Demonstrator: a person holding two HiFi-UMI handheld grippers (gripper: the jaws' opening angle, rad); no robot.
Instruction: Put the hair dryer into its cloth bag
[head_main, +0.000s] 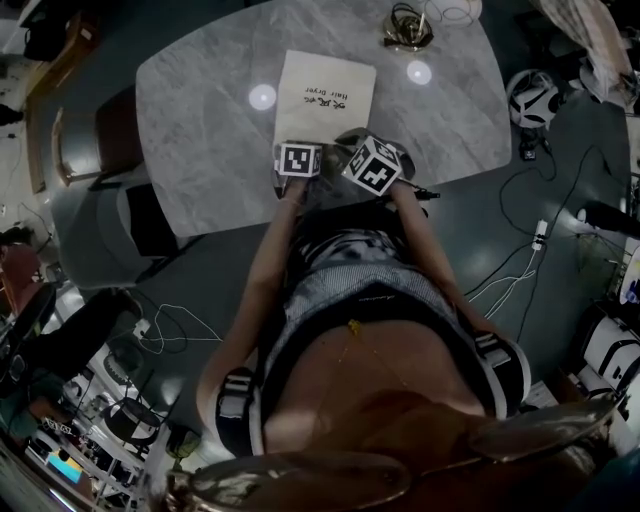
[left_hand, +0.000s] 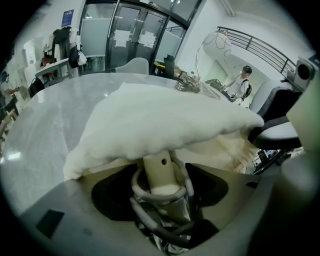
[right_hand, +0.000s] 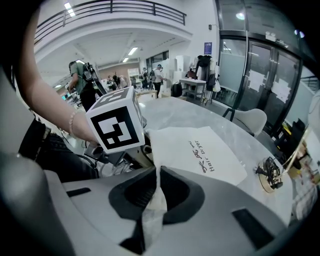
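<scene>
Gripping the "Hair Dryer" bag (right_hand: 200, 152) are right tongs (right_hand: 156, 175); left tongs (left_hand: 165, 189) gape round dryer (left_hand: 160, 166).

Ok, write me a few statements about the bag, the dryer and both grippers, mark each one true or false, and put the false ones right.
1. The right hand-held gripper is shut on an edge of the cloth bag. True.
2. The hair dryer lies bare on the table, clear of the bag. False: the bag's cloth lies over it. Only its handle, wound with cord, shows, between the open jaws of the left hand-held gripper.
3. The bag is printed "Hair Dryer". True.
4. The table is dark wood. False: the table is pale and marble-like.
</scene>
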